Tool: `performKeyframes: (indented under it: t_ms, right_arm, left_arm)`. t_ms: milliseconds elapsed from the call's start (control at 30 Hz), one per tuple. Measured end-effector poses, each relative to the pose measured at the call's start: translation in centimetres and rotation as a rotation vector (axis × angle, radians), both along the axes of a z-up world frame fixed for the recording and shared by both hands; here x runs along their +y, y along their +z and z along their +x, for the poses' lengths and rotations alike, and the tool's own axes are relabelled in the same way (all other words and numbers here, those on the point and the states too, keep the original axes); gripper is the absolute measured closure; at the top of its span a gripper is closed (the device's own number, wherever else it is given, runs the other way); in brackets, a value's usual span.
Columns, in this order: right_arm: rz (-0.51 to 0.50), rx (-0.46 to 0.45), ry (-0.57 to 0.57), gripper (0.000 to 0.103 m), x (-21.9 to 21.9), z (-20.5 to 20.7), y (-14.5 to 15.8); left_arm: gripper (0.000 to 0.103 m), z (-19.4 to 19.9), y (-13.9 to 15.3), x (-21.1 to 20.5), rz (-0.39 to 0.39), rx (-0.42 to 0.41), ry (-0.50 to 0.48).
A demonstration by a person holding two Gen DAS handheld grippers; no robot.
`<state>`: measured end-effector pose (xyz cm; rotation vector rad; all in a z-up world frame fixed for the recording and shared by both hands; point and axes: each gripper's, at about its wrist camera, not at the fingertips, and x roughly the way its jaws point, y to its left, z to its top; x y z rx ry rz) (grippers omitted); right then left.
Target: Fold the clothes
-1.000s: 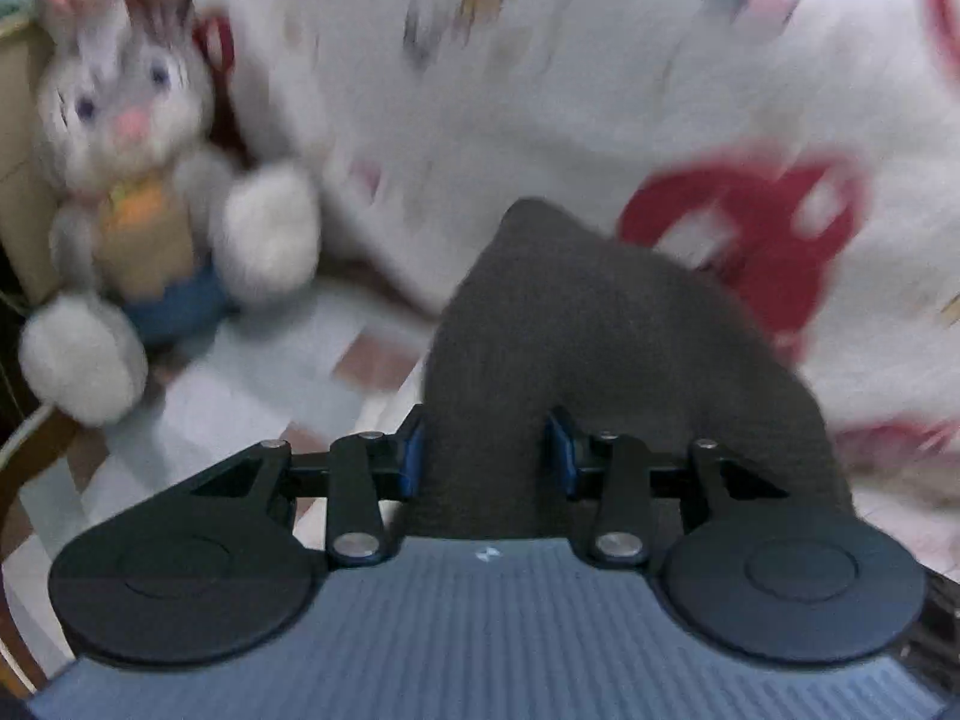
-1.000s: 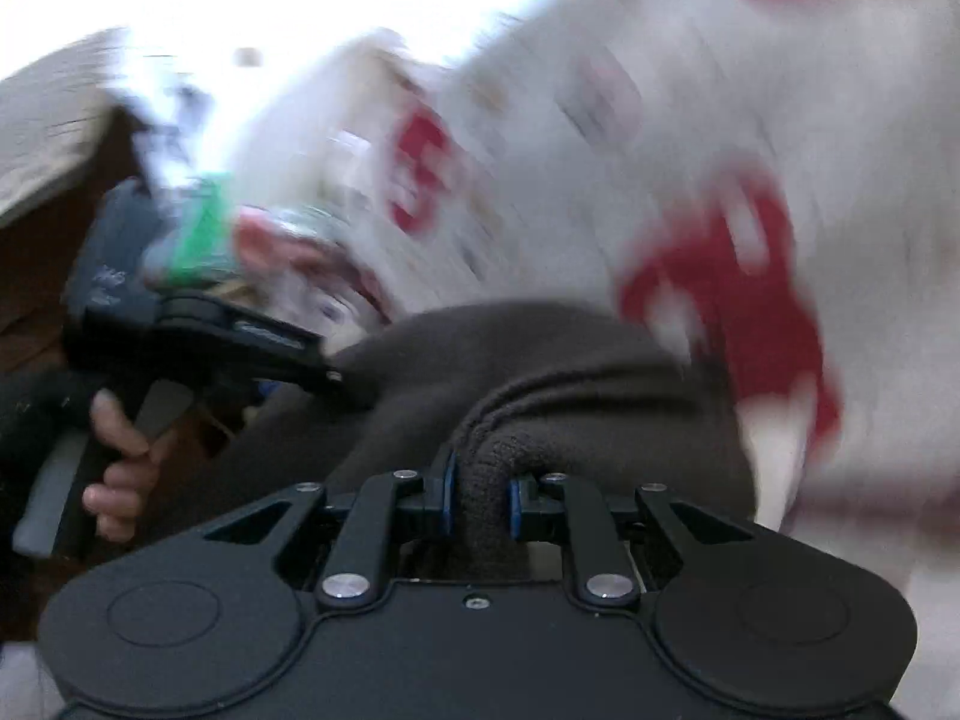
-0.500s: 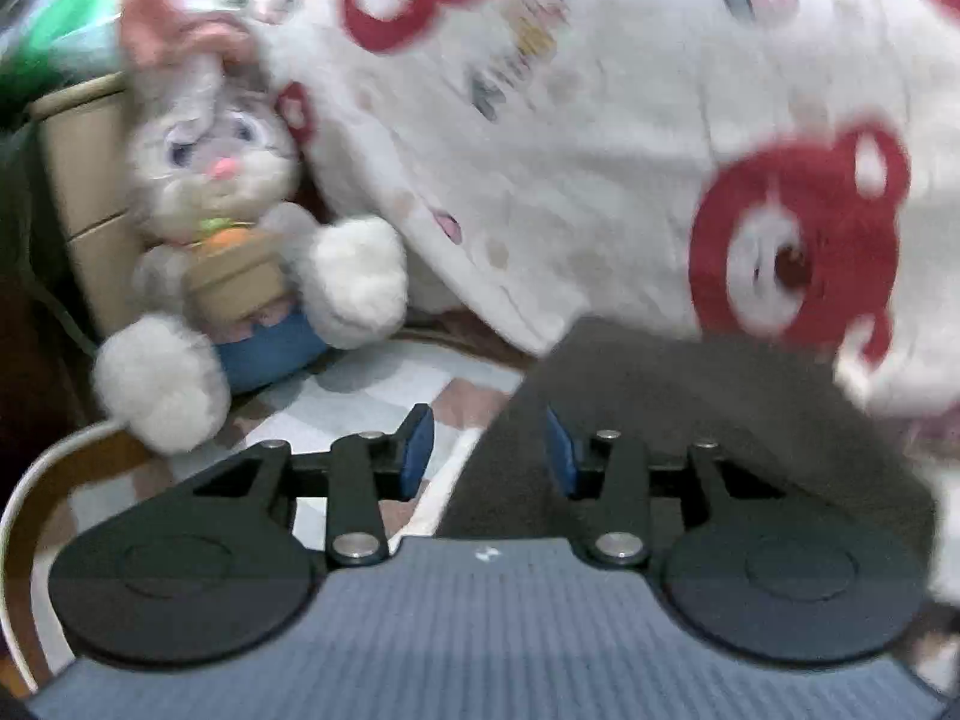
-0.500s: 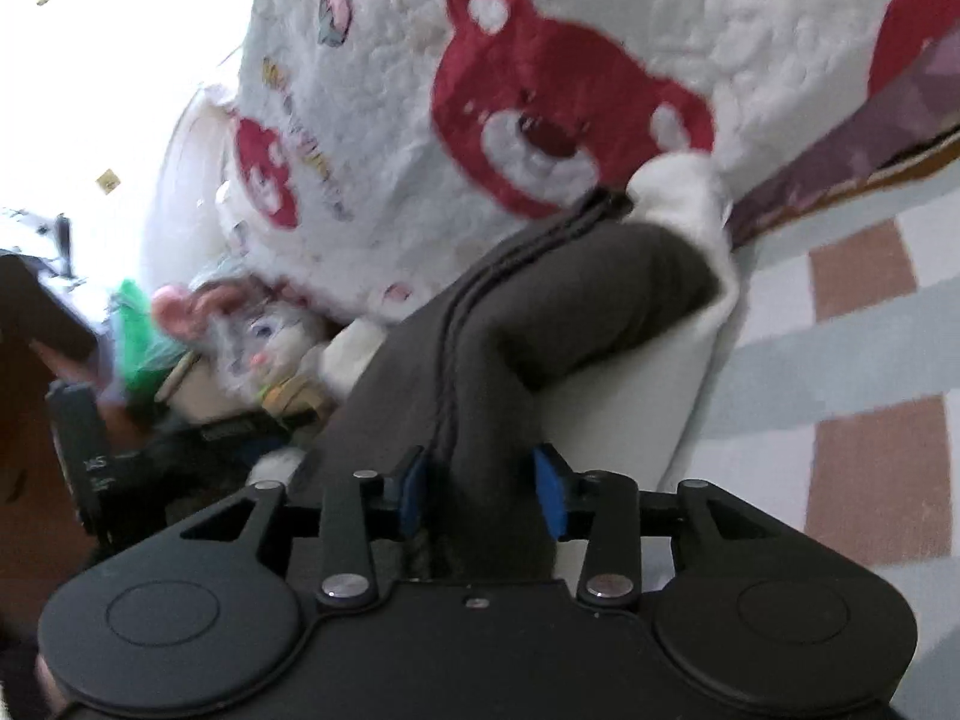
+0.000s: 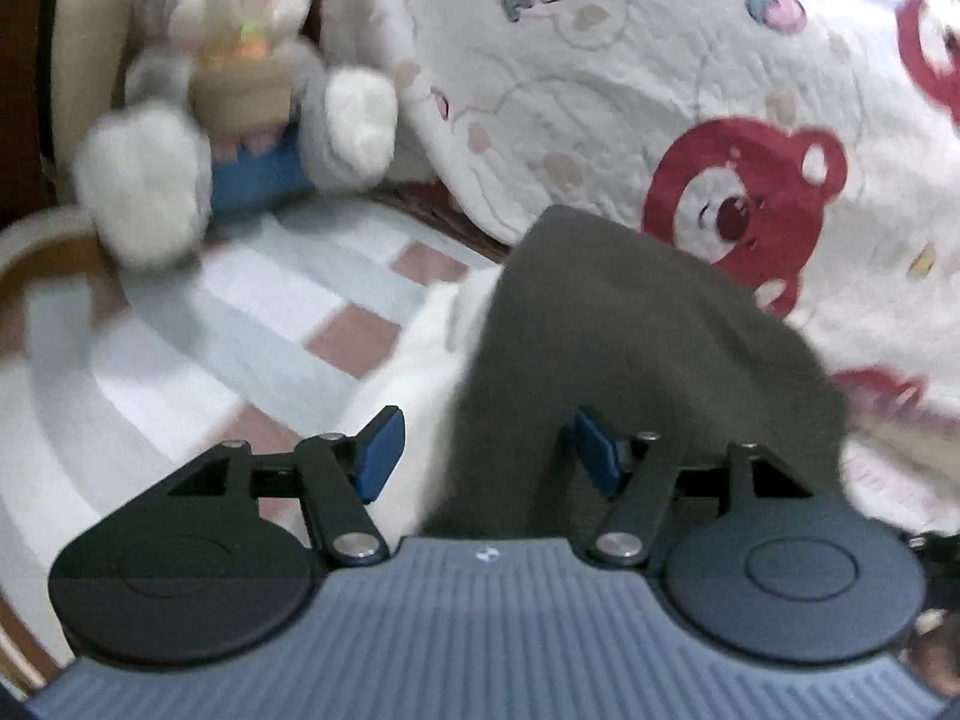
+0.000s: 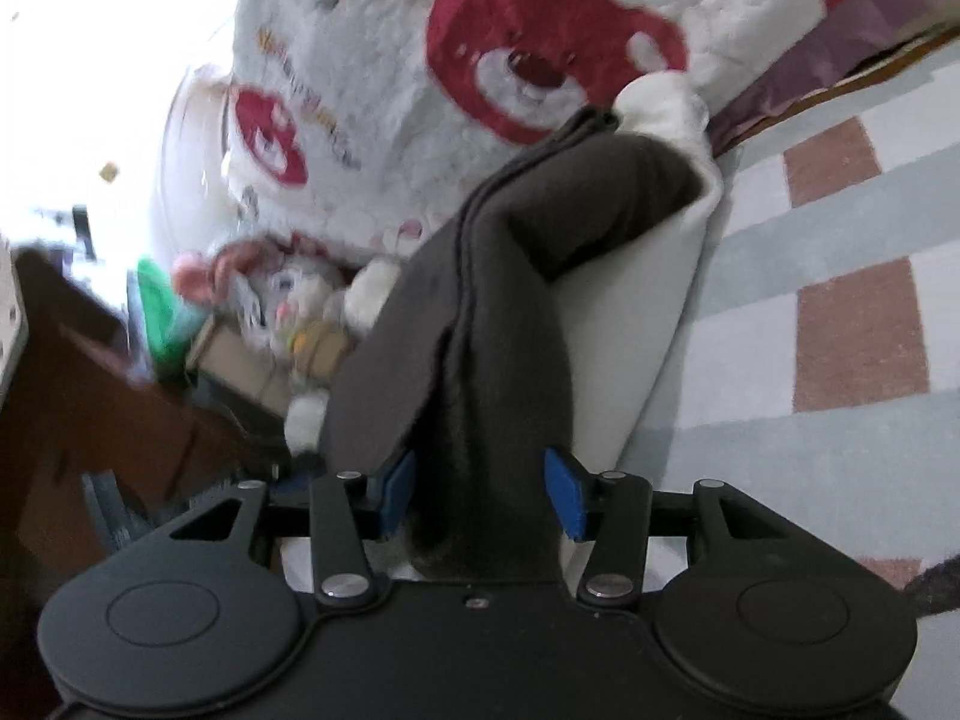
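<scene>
A dark grey-brown garment (image 5: pixel 630 348) lies draped over a white fleecy cloth (image 5: pixel 420 372) on the checked cover. In the left wrist view a fold of it runs between the jaws of my left gripper (image 5: pixel 486 450), which are opening; the left pad stands clear of the cloth. In the right wrist view the same garment (image 6: pixel 510 312) shows a seamed edge and runs back between the jaws of my right gripper (image 6: pixel 480 495), also opening, with the blue pads spread to either side of the fold. The white cloth (image 6: pixel 630 312) lies under it.
A plush rabbit (image 5: pixel 240 90) sits at the back left against pale furniture. A white blanket with red bears (image 5: pixel 660 60) is heaped behind the garment. The checked pink and pale blue cover (image 6: pixel 828 312) spreads to the right; brown furniture (image 6: pixel 90 396) stands at the left.
Both grippers went from shut on the dark garment to spread apart around it. Both hands came down, and the garment now rests on the white cloth.
</scene>
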<state>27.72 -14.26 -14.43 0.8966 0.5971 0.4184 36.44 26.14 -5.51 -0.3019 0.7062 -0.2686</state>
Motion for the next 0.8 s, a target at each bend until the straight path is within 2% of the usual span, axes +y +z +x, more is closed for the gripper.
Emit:
performKeyframes:
  t_ms: [67, 133, 233, 300, 333, 433, 467, 633, 700, 767, 800]
  right_arm:
    - [0.053, 0.003, -0.047, 0.047, -0.7, -0.1, -0.3]
    - [0.112, 0.015, -0.062, 0.03, -1.3, 0.2, -0.6]
    - [0.189, 0.005, -0.082, 0.03, -2.2, 0.4, -0.9]
    - [0.242, -0.001, -0.087, 0.028, -2.6, 0.5, -1.0]
    - [0.249, -0.009, -0.08, 0.024, -2.5, 0.6, -1.0]
    - [0.227, -0.02, -0.086, 0.021, -2.0, 0.6, -0.7]
    - [0.225, -0.024, -0.094, 0.021, -1.8, 0.6, -0.8]
    - [0.248, 0.004, -0.126, 0.016, -0.9, 1.3, -2.1]
    - [0.227, 0.045, -0.106, 0.016, 0.1, 2.0, -2.6]
    - [0.191, 0.078, -0.07, 0.015, 1.3, 2.9, -3.1]
    - [0.17, 0.077, -0.059, 0.015, 1.9, 3.1, -2.9]
  left_arm:
    - [0.04, 0.3, -0.8, 0.6, -0.06, 0.04, 0.009]
    - [0.043, 0.3, -1.1, 0.4, -0.082, 0.029, -0.028]
    - [0.039, 0.0, -1.3, -0.3, -0.18, 0.008, -0.135]
    - [0.036, 0.4, -1.8, -1.1, -0.168, 0.05, -0.135]
    - [0.036, 0.6, -2.0, -1.5, -0.125, 0.062, -0.115]
    - [0.029, 1.4, -2.8, -2.3, -0.038, 0.087, -0.063]
    - [0.026, 1.7, -3.1, -2.3, -0.042, 0.093, -0.045]
    - [0.023, 2.8, -4.3, -1.6, -0.256, 0.134, 0.033]
    - [0.032, 3.0, -4.7, -1.4, -0.291, 0.141, 0.048]
    - [0.07, 3.1, -3.5, -2.5, -0.183, 0.094, -0.02]
    - [0.075, 3.2, -2.5, -3.1, -0.112, 0.066, -0.073]
